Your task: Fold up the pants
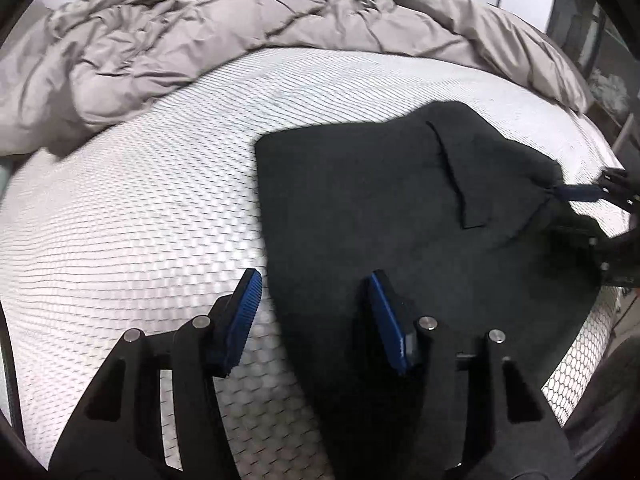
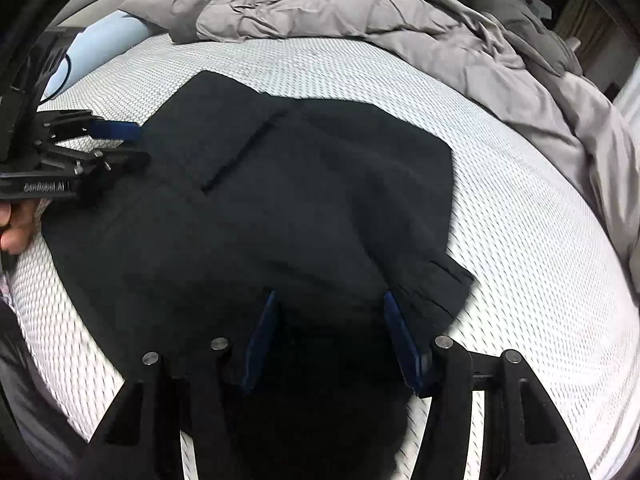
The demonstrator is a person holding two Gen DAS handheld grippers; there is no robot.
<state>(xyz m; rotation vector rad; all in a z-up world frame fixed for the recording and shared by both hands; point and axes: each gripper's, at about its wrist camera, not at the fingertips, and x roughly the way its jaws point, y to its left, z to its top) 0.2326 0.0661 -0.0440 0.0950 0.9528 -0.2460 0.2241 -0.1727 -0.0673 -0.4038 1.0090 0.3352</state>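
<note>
Black pants (image 2: 304, 184) lie flat and folded on the white mattress (image 2: 520, 240), a pocket slit showing on top. My left gripper (image 1: 316, 278) is open and straddles the pants' left edge (image 1: 264, 208), one blue pad over bare mattress and the other over the cloth. In the right wrist view the left gripper (image 2: 138, 142) sits at the pants' left side, with a hand behind it. My right gripper (image 2: 330, 298) is open over the near part of the pants, with cloth below the gap and neither pad pressing it. In the left wrist view the right gripper (image 1: 564, 210) sits at the pants' right edge.
A crumpled grey duvet (image 1: 200, 32) is heaped along the far side of the bed and runs down the right side (image 2: 560, 92). A light blue pillow (image 2: 108, 40) lies at the far left. The mattress edge (image 1: 580, 356) is close on the near right.
</note>
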